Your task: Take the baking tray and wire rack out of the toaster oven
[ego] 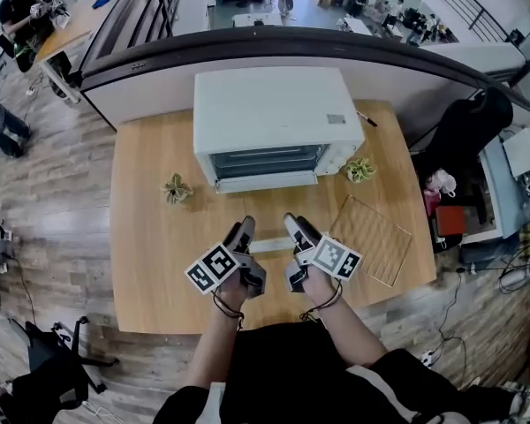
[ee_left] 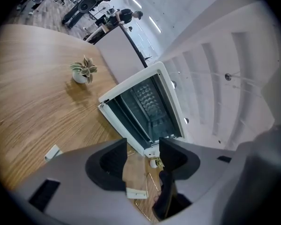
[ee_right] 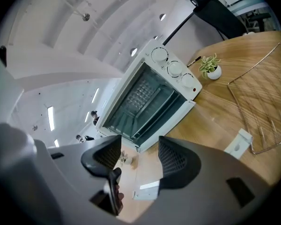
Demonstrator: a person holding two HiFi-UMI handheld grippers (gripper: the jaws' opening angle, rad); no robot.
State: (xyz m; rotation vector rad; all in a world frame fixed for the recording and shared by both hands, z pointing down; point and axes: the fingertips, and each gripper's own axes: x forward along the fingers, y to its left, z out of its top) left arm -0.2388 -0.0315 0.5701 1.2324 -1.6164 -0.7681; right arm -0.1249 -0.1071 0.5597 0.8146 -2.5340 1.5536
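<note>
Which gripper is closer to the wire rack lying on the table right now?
Right. The right gripper sits just left of the wire rack; the left gripper is farther left, past the right one.

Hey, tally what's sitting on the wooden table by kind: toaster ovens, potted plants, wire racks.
Toaster oven: 1
Potted plants: 2
Wire rack: 1
Total: 4

Right gripper: jaws are standing apart at 6 o'clock, gripping nothing.
White toaster oven: is sitting at centre, door hanging open, three knobs showing at 1 o'clock.
Potted plant: is standing at 2 o'clock.
Wire rack: is lying flat on the wooden table at 3 o'clock.
</note>
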